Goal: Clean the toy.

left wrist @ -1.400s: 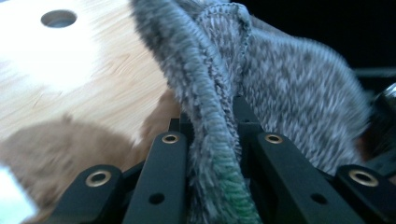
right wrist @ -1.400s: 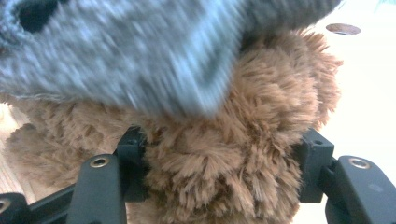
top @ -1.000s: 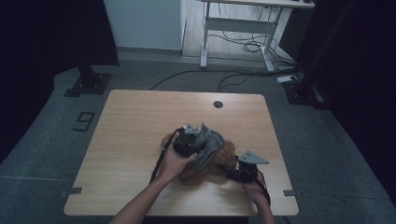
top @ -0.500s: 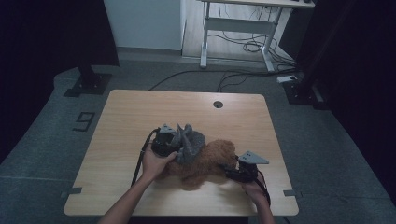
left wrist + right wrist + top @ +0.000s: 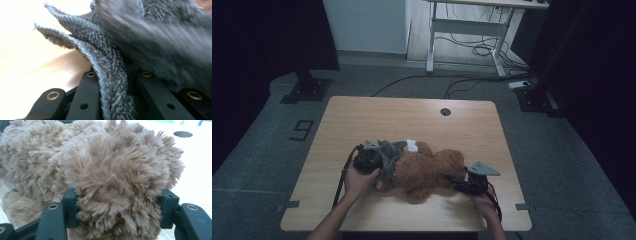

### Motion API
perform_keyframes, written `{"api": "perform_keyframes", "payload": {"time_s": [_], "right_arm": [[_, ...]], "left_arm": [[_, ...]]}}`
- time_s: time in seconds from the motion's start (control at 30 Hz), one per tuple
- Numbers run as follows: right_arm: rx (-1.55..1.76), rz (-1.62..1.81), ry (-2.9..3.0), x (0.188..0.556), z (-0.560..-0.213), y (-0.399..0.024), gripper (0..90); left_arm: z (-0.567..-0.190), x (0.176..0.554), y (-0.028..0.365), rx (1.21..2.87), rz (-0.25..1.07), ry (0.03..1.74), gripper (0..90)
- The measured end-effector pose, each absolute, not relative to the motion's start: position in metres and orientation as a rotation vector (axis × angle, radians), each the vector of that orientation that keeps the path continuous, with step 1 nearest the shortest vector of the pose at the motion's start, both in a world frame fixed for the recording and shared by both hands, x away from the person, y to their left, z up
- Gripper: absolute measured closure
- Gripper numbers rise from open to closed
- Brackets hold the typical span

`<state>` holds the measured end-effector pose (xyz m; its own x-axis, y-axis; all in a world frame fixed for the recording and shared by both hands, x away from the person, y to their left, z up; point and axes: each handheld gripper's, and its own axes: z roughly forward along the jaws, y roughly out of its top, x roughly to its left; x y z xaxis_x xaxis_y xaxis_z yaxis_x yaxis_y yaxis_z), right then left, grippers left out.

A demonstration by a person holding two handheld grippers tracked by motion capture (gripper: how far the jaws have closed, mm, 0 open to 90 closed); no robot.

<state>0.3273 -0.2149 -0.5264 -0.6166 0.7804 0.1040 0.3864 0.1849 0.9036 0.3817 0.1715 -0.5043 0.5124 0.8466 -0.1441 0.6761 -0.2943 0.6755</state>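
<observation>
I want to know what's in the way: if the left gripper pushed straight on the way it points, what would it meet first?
The left gripper, shut on the grey cloth, points toward the brown teddy bear. Past the cloth it would probably meet the bear's body first, though depth is unclear.

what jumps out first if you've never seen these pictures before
A shaggy brown teddy bear lies on its side near the front edge of the wooden table, and that draws the eye first. The left gripper is shut on a grey fleecy cloth at the bear's left end, the fabric bunched between its black jaws. The right gripper clamps a furry part of the bear's right end.
</observation>
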Motion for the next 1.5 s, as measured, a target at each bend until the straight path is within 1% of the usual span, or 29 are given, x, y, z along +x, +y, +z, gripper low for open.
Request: {"api": "perform_keyframes", "payload": {"time_s": [0.1, 0.27, 0.4, 0.5, 0.6, 0.7, 0.83, 0.9, 1.0, 1.13, 1.5], "right_arm": [[1.101, 1.414, 2.087, 0.328, -0.527, -0.215, 37.2], [1.103, 1.415, 2.088, 0.328, -0.527, -0.216, 37.2], [1.104, 1.413, 2.085, 0.328, -0.527, -0.216, 37.2], [1.103, 1.413, 2.084, 0.328, -0.527, -0.216, 37.2], [1.101, 1.415, 2.086, 0.328, -0.527, -0.216, 37.2], [1.101, 1.418, 2.086, 0.328, -0.527, -0.216, 37.2], [1.103, 1.417, 2.087, 0.327, -0.527, -0.216, 37.1], [1.102, 1.418, 2.081, 0.327, -0.527, -0.216, 37.1], [1.102, 1.411, 2.084, 0.327, -0.528, -0.216, 37.1], [1.103, 1.416, 2.078, 0.328, -0.528, -0.215, 37.0], [1.110, 1.409, 2.079, 0.327, -0.527, -0.214, 36.5]], "left_arm": [[-0.497, 0.381, 0.175, 2.028, 0.314, 1.227, 79.6], [-0.458, 0.374, 0.154, 1.999, 0.379, 1.107, 79.8], [-0.423, 0.369, 0.117, 1.978, 0.386, 0.973, 79.9], [-0.409, 0.366, 0.084, 1.986, 0.346, 0.889, 80.0], [-0.404, 0.362, 0.049, 1.997, 0.283, 0.811, 79.9], [-0.405, 0.358, 0.015, 2.030, 0.264, 0.749, 79.9], [-0.425, 0.360, -0.018, 2.119, 0.268, 0.736, 79.8], [-0.439, 0.364, -0.020, 2.153, 0.269, 0.761, 79.7], [-0.448, 0.367, -0.006, 2.128, 0.267, 0.810, 79.9], [-0.452, 0.365, 0.019, 2.115, 0.290, 0.868, 80.0], [-0.454, 0.354, 0.072, 2.050, 0.393, 0.922, 80.1]]}}
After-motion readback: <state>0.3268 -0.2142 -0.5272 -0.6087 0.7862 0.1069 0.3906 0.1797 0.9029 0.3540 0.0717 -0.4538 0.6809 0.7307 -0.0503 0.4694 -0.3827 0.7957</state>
